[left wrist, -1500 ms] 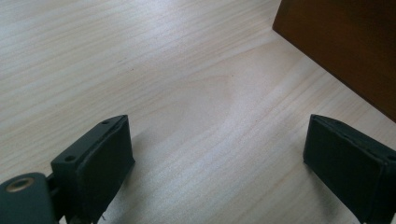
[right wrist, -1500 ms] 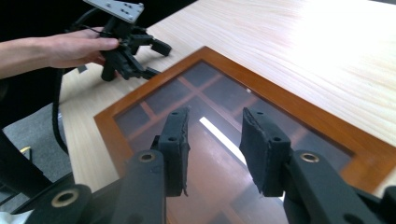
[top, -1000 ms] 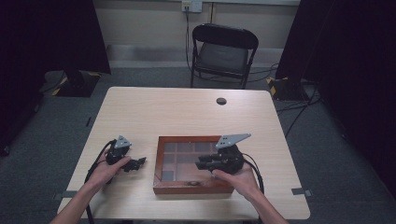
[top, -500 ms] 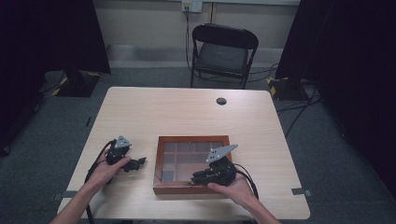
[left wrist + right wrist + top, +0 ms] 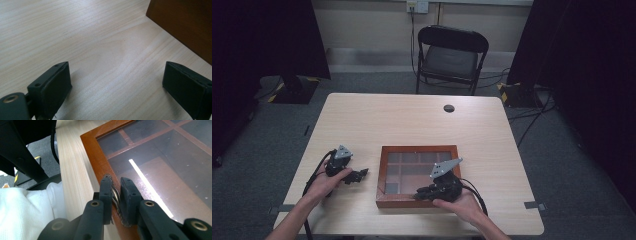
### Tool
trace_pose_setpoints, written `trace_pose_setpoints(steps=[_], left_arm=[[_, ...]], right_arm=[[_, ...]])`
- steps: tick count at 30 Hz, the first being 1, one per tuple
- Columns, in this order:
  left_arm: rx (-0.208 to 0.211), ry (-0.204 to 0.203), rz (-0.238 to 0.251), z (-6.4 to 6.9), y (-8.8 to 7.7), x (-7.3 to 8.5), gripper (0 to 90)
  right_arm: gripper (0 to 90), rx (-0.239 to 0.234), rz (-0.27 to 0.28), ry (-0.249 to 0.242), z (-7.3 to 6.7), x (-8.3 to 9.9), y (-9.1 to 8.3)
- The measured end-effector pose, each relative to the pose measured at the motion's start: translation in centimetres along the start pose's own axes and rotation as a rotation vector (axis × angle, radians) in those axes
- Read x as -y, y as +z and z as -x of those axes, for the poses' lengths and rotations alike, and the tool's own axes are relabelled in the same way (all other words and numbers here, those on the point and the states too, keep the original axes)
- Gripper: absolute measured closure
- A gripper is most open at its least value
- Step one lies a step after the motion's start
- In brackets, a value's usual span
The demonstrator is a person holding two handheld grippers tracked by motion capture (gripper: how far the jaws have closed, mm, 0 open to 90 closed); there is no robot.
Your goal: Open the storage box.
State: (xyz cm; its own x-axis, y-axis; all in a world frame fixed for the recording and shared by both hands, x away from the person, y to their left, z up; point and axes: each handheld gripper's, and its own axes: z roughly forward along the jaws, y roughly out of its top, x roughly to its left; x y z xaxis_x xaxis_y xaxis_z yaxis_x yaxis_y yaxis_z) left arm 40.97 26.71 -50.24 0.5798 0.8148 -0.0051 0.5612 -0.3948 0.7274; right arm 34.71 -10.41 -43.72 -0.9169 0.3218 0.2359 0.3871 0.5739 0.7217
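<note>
Wooden display box (image 5: pixel 418 176) with a glass lid sits near the front edge of the table (image 5: pixel 412 117), slightly right of centre, divided compartments showing through the glass. Right gripper (image 5: pixel 424 192) is at the near rim, jaws nearly closed on a small metal handle (image 5: pixel 115 195) fixed to the front frame of the lid. Looks like a curved silver loop pinched between the pads; can't tell how deep the bite goes.

Step in hand, as I read it: lift the lid by that handle. To do it well:
- keep the pinch firm, the loop is thin and smooth and could slip out
- pull up along an arc about the far edge, where the hinge probably is, not straight toward the person
- go slow at first, glass lid, frame may stick
- box could tip or slide; left side may need to brace it

Right hand (image 5: pixel 459 202) lies low at the table's near edge, palm cupping the gripper from behind, jaws pointing left along the box front. White sleeve (image 5: pixel 27 212) shows beside the jaws in the right gripper view.

Left gripper (image 5: pixel 357 175) rests on the table just left of the box, jaws wide apart, holding nothing, box corner (image 5: pixel 185 25) ahead of it. Left hand (image 5: pixel 329 181) is relaxed, forearm angled in from the lower left.
</note>
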Motion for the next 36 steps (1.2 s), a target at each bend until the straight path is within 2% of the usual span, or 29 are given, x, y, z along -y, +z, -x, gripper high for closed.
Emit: trace_pose_setpoints(steps=[5,12,22,36], left_arm=[[0.0,0.0,0.0,0.0,0.0,0.0,7.4],[0.0,0.0,0.0,0.0,0.0,0.0,7.4],[0.0,0.001,-0.001,0.0,0.0,0.0,7.4],[0.0,0.0,0.0,0.0,0.0,0.0,7.4]], right_arm=[[80.8,0.01,-0.002,-0.004,-0.2,0.0,0.0],[81.4,0.003,-0.006,-0.02,-0.3,-0.3,0.3],[81.6,-0.004,-0.015,-0.017,-0.3,-0.5,0.3],[81.6,-0.015,0.015,-0.003,-0.4,-1.3,-0.7]])
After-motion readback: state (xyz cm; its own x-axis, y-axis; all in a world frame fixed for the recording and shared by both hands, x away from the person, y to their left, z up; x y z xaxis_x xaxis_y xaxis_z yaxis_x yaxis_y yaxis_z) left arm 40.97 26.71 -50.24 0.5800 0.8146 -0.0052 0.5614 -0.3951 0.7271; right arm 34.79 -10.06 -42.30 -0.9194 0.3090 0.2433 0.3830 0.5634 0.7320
